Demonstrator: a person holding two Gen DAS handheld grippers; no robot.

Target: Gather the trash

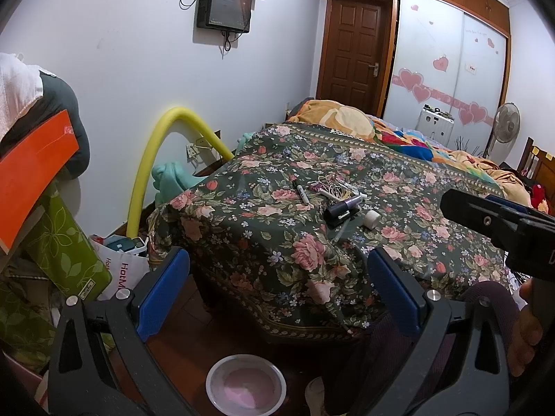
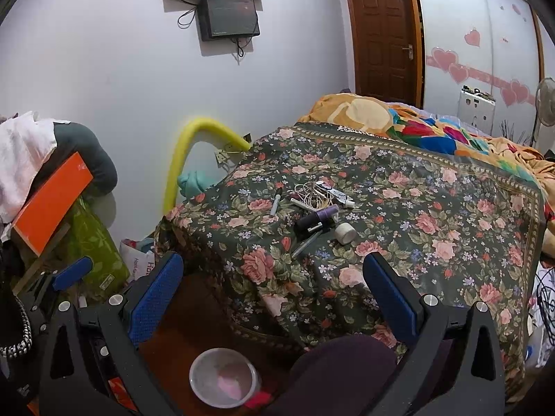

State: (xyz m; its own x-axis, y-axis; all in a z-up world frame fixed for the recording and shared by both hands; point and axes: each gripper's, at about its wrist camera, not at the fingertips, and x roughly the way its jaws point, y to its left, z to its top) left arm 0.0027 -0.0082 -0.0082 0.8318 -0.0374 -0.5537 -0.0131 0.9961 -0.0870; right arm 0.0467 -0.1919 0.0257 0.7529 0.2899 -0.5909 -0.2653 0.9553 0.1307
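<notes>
the small pile of odds and ends in the middle of the dark floral tablecloth (image 1: 277,228) is hard to sort out: a tangle of thin pale wires (image 1: 329,182) covers whatever lies under it, and several slim pieces in the heap are too small to name. the table under the cloth is hidden entirely, and the cloth's near corner droops toward the floor. the person's leg in dark purple fabric (image 2: 343,371) blocks the low centre of the right wrist view, and the right gripper's black body cuts across the right edge of the left wrist view.

what can be read: a white marker pen with a dark cap (image 1: 301,192) lies flat at the left of the pile, its long axis running away from the camera and slightly leftward, cap end farthest. a dark cylinder with a purple end (image 1: 343,207) lies on its side just right of it, long axis running left-right, purple end to the right and a little farther back. a small white roll of tape (image 1: 372,220) sits just right of the cylinder, one flat face turned toward the camera. a thin clear pen (image 2: 307,242) lies nearest the cloth's front, slanting from near left to far right.

the left gripper (image 1: 277,298) hangs off the cloth's near corner with its blue pads spread wide, nothing between them. the right gripper (image 2: 274,298) is likewise spread wide and empty, short of the pile. on the floor below sits a round clear plastic bowl with something pink inside (image 1: 246,386).
</notes>
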